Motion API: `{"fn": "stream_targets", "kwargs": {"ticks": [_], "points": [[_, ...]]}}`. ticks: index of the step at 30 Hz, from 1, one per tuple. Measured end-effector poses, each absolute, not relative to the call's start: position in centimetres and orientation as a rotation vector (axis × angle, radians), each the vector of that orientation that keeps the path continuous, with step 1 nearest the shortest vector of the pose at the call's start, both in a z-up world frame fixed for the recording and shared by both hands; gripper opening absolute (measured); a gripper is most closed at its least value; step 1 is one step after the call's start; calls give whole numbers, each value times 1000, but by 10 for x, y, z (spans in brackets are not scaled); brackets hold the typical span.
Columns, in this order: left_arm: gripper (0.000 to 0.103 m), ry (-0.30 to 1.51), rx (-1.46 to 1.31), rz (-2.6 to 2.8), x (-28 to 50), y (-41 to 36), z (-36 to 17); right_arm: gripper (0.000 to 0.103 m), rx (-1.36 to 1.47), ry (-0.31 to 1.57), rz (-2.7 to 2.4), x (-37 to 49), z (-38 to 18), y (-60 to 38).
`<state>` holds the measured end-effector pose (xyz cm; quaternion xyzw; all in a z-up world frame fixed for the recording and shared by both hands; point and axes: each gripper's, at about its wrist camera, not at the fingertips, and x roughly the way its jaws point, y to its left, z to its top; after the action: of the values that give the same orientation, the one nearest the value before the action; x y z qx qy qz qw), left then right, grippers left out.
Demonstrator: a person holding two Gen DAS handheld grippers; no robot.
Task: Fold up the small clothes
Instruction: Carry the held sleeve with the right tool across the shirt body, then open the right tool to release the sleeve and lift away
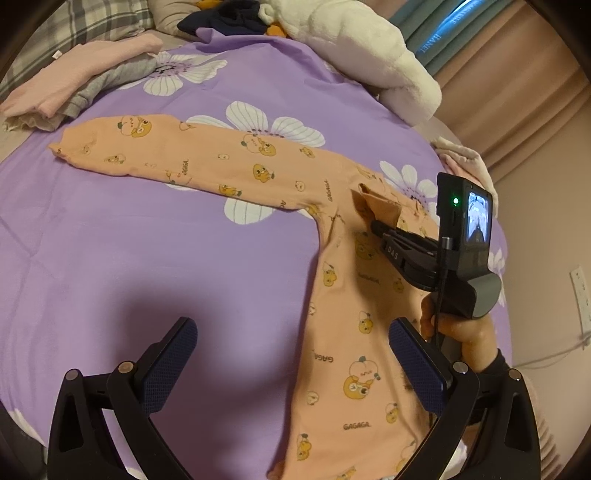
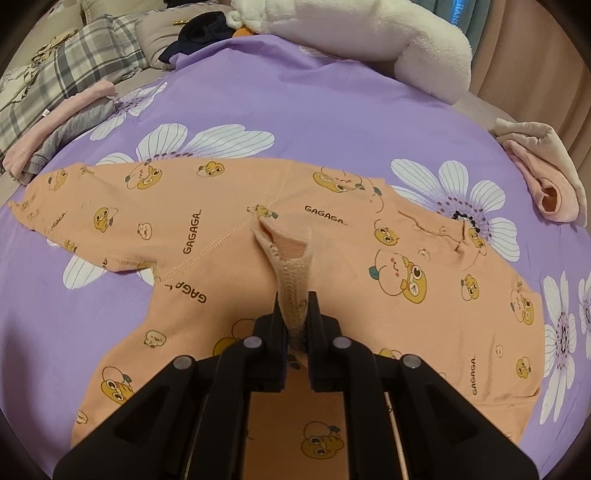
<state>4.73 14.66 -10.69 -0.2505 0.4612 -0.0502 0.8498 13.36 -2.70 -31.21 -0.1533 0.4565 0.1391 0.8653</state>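
Observation:
An orange long-sleeved top (image 1: pixel 343 314) printed with cartoon fruit lies flat on the purple flowered bed cover (image 1: pixel 110 240). One sleeve (image 1: pixel 166 151) stretches out to the left. My right gripper (image 2: pixel 295 317) is shut on the ribbed cuff (image 2: pixel 291 266) of the other sleeve, which is folded in over the body of the orange top (image 2: pixel 184 206). In the left wrist view the right gripper (image 1: pixel 376 225) pinches that cuff (image 1: pixel 380 206), and a hand (image 1: pixel 454 328) holds its handle. My left gripper (image 1: pixel 295 362) stands open above the top's lower left edge, with nothing between its fingers.
Folded pink and grey clothes (image 1: pixel 55 92) lie at the far left. A white plush toy (image 1: pixel 369 48) and dark clothing (image 1: pixel 229 18) sit at the back, beside a plaid pillow (image 2: pixel 85 59). A rolled pink and beige garment (image 2: pixel 546 177) lies at the right edge.

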Motion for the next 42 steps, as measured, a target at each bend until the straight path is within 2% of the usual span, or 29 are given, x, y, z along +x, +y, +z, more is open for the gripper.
{"fn": "stream_targets", "kwargs": {"ticks": [8,10,15,22,27,32,34,35,36,42], "points": [[102,976,-531,-103,47,147,-108,16,-321,968,305,118,-312,-164],[102,976,-532,-101,47,148,-108,20,-326,969,307,115,-312,-196],[102,974,-538,-94,46,149,-108,40,-326,964,323,106,-301,-279],[102,972,-540,-94,46,150,-109,48,-289,954,356,80,-293,-424],[102,974,-541,-93,46,150,-108,57,-232,937,407,54,-290,-507],[102,974,-545,-90,45,150,-110,56,-182,941,439,24,-294,-567],[102,976,-553,-87,46,152,-112,47,-165,965,456,16,-299,-582],[102,977,-556,-86,46,153,-112,35,-172,978,453,16,-302,-584],[102,979,-561,-82,46,154,-113,29,-186,991,443,14,-306,-588],[102,980,-575,-69,48,159,-115,32,-206,1009,449,1,-316,-596]]}}
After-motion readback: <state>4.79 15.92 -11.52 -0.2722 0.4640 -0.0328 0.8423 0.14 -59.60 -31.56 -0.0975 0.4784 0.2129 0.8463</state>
